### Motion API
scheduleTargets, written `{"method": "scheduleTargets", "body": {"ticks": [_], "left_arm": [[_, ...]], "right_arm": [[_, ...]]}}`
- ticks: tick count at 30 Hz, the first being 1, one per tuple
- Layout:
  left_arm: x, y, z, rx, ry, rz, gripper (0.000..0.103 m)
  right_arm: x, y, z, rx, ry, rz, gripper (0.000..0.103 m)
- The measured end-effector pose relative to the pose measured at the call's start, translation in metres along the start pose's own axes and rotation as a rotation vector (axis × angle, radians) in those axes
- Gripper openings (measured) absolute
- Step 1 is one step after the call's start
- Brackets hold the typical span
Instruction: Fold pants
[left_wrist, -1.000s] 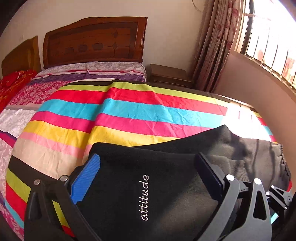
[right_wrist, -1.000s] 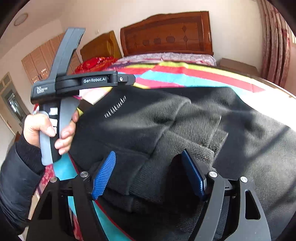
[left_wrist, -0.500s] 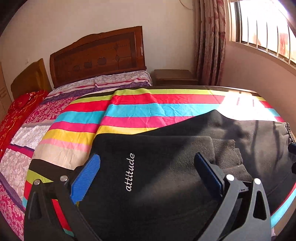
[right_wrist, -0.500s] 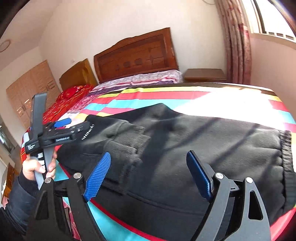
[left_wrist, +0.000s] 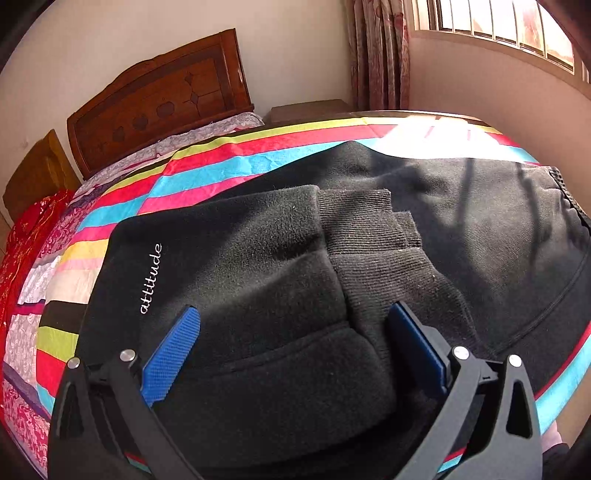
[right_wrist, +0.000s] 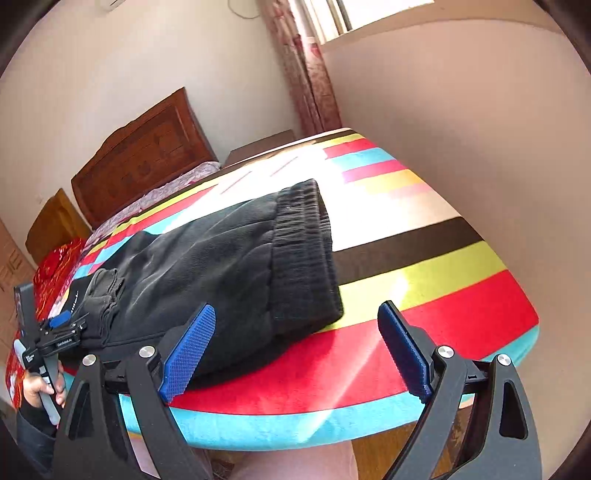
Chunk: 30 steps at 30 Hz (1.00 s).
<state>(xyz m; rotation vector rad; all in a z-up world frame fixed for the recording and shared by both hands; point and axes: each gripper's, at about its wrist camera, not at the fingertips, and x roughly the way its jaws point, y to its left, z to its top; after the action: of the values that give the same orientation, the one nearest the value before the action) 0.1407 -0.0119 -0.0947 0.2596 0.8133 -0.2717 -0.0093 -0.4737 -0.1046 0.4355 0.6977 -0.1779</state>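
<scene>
Two grippers: both held over a striped bed (right_wrist: 424, 295), fingers spread wide and gripping nothing.
Pants: black fleece pants (left_wrist: 461, 221) lie along the near edge of the bed, legs already doubled over the seat, the ribbed cuffs (left_wrist: 369, 229) resting on top near mid-garment.
Left gripper: the left gripper (left_wrist: 295, 343) hovers low over the folded end; whether its blue fingers (left_wrist: 173, 350) touch the cloth cannot be told. White "attitude" lettering (left_wrist: 151, 278) sits at 11 o'clock from them.
Right gripper: the right gripper (right_wrist: 295, 350) hangs off the bed edge, with the elastic waistband (right_wrist: 303, 251) at 12 o'clock, close but apart.
Person: a hand (right_wrist: 40, 387) at 9 o'clock in the right wrist view holds the other tool's handle.
Handling: the fabric looks thick, soft and limp, light enough to lift yet apt to sag and slide open if pinched by one layer only; not fragile.
Where to hold: judged best at the waistband's two corners, where the gathered rib gives firm purchase, fingers closing through every layer.
Risk: loose cuffs may shift when the waist end is carried over.
</scene>
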Motion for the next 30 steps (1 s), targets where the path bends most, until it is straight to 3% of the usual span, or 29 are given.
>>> {"method": "scheduleTargets", "body": {"ticks": [6, 9, 16, 20, 24, 30], "left_arm": [[0.012, 0.017, -0.002, -0.116, 0.099, -0.110, 0.102], [0.014, 0.017, -0.003, -0.110, 0.101, -0.118, 0.102], [0.015, 0.018, -0.004, -0.118, 0.097, -0.128, 0.102], [0.015, 0.017, -0.004, -0.121, 0.097, -0.126, 0.102], [0.015, 0.017, -0.004, -0.122, 0.093, -0.124, 0.102], [0.015, 0.017, -0.003, -0.121, 0.093, -0.126, 0.102]], "right_arm": [[0.013, -0.040, -0.007, 0.193, 0.054, 0.110, 0.087], [0.020, -0.041, -0.008, 0.220, 0.075, 0.177, 0.087], [0.043, -0.030, -0.008, 0.196, 0.119, 0.222, 0.087], [0.061, -0.017, -0.005, 0.197, 0.187, 0.272, 0.089], [0.075, -0.024, 0.003, 0.309, 0.188, 0.349, 0.089], [0.080, -0.021, 0.011, 0.336, 0.178, 0.300, 0.091]]}}
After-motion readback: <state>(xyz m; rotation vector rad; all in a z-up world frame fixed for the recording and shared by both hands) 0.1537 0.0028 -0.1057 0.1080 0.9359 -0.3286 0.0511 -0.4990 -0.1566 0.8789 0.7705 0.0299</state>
